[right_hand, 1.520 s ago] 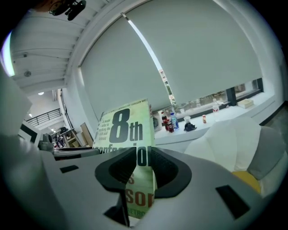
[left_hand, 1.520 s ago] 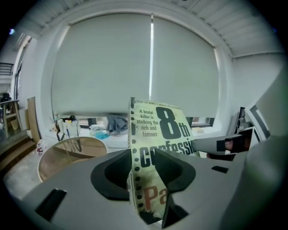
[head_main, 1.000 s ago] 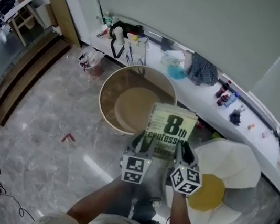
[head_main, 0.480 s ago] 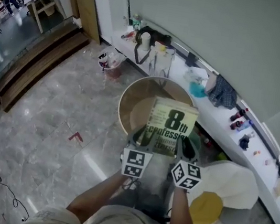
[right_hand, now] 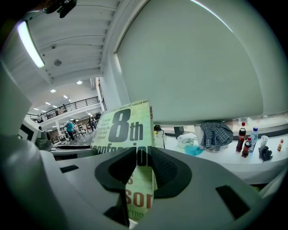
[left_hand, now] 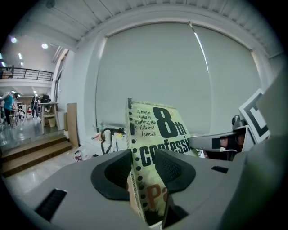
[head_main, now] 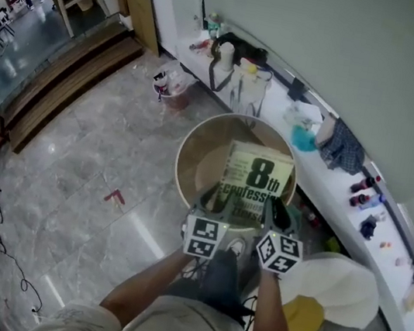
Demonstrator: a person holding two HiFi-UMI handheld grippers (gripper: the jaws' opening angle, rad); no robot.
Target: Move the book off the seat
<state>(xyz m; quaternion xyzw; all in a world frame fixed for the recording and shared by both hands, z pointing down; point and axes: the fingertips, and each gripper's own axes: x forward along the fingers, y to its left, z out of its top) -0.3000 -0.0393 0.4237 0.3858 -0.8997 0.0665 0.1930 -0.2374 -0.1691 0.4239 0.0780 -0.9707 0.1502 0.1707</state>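
Observation:
A pale green paperback book point(head_main: 258, 179) with a big black "8th" on its cover is held in the air, cover up, above a round wooden table point(head_main: 191, 167). My left gripper point(head_main: 215, 199) is shut on the book's near left edge point(left_hand: 143, 170). My right gripper point(head_main: 274, 211) is shut on its near right edge point(right_hand: 141, 179). Both pairs of pads clamp the book point(left_hand: 162, 130) between them. The egg-shaped seat point(head_main: 330, 295), white with a yellow cushion point(head_main: 301, 318), lies low at the right, behind the right gripper.
A long white counter point(head_main: 332, 170) curves along the wall with bags, a checked cloth point(head_main: 341, 146) and bottles point(head_main: 366, 193) on it. Wooden steps point(head_main: 55, 88) run at the left. A small red thing point(head_main: 114, 196) lies on the grey marble floor. The person's legs show below.
The book, held by both grippers, has been carried away from the egg-shaped seat and now hangs over the round table. The seat has slid toward the lower right of the head view.

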